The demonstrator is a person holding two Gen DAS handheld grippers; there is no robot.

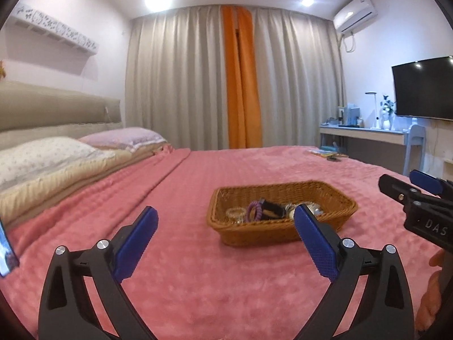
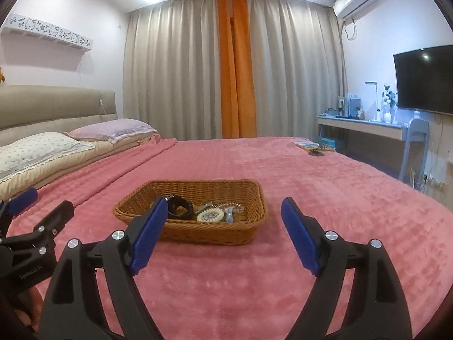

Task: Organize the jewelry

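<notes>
A wicker basket (image 1: 280, 221) sits on the pink blanket (image 1: 198, 283) that covers the bed, and the jewelry lies inside it. In the left wrist view the basket holds a purple coiled hair tie (image 1: 254, 210), a clear bracelet (image 1: 236, 214), a black band (image 1: 273, 208) and some silver pieces partly hidden behind a blue finger pad. In the right wrist view the black band (image 2: 179, 206) lies toward the left of the basket, with a round white beaded bracelet (image 2: 210, 216) beside it and a clear beaded strand (image 2: 232, 207) toward the right.

The left tool (image 1: 225, 245) hovers above the blanket just short of the basket, its 2 blue pads spread wide apart with nothing between them. The right tool (image 2: 220, 233) is also held above the blanket in front of the basket, jaws wide open and gripping nothing. Each tool shows at the edge of the other's view: the right tool at the right edge of the left wrist view, the left tool at the left edge of the right wrist view.

At the head of the bed lie 2 pillows (image 2: 42, 147) against a beige padded headboard (image 2: 56, 104). Grey curtains (image 1: 175, 79) with an orange panel (image 1: 240, 79) cover the far wall. On the right wall hang a television (image 1: 424, 87) and an air conditioner (image 1: 355, 14), above a bench (image 2: 362, 126) carrying a lamp and small items. Near the far corner of the bed lies a small flat item, too small to identify.
</notes>
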